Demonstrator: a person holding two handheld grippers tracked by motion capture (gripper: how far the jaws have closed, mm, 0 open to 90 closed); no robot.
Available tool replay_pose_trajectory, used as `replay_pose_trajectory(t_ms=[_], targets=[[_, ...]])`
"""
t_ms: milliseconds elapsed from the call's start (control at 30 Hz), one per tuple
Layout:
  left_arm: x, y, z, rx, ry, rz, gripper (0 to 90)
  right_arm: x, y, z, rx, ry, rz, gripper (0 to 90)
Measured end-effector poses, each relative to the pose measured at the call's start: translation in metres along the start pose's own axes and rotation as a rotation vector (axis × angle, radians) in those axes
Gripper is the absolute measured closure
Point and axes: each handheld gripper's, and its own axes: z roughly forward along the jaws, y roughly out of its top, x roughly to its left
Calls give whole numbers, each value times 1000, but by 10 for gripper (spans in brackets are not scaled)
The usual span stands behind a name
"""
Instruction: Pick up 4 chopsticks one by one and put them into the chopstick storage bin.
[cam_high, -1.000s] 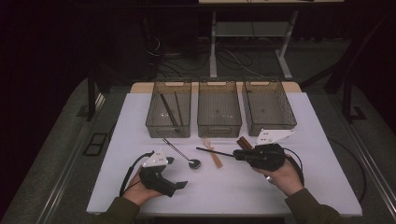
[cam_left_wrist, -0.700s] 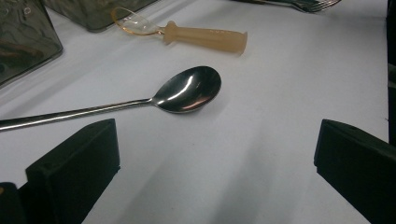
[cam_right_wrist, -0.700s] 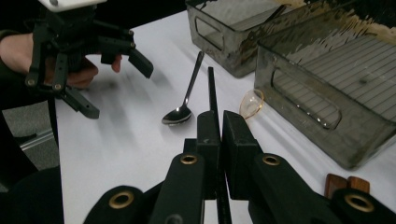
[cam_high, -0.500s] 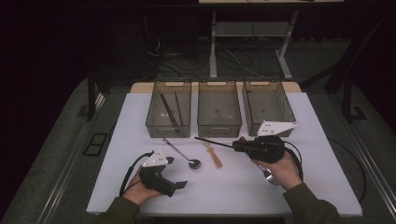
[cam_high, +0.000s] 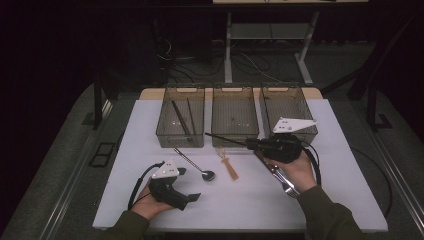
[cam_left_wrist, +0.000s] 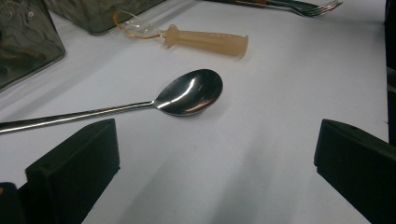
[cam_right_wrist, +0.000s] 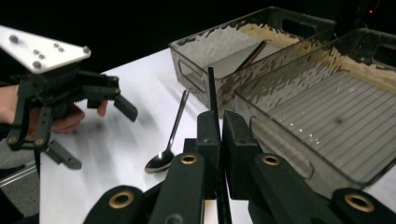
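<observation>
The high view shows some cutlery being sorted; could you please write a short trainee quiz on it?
1. True or false: the right tool is shut on a dark chopstick.
2. How many bins stand in the row? A) two B) three C) four
3. Which thing lies on the table in front of the open left tool?

Key:
1. True; its jaws pinch the stick in the right gripper view.
2. B.
3. The metal spoon, beside a tan-handled utensil.

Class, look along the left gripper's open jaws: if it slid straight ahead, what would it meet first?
Probably the spoon, lying across the line of the left gripper; the tan-handled utensil lies farther on.
</observation>
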Motion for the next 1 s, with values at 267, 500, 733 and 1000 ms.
replay_pose_trajectory(t_ms=[267, 500, 733, 1000], targets=[[0, 0, 0, -2, 3, -3, 0, -4, 19, 11, -12, -27, 2, 856], [-1, 0, 0, 0, 5, 0, 0, -9, 38, 27, -25, -56, 13, 855], [-2, 0, -1, -13, 3, -16, 0, -16, 49, 48, -24, -76, 37, 855], [-2, 0, -1, -6, 0, -9, 0, -21, 58, 71, 7, -93, 55, 855]])
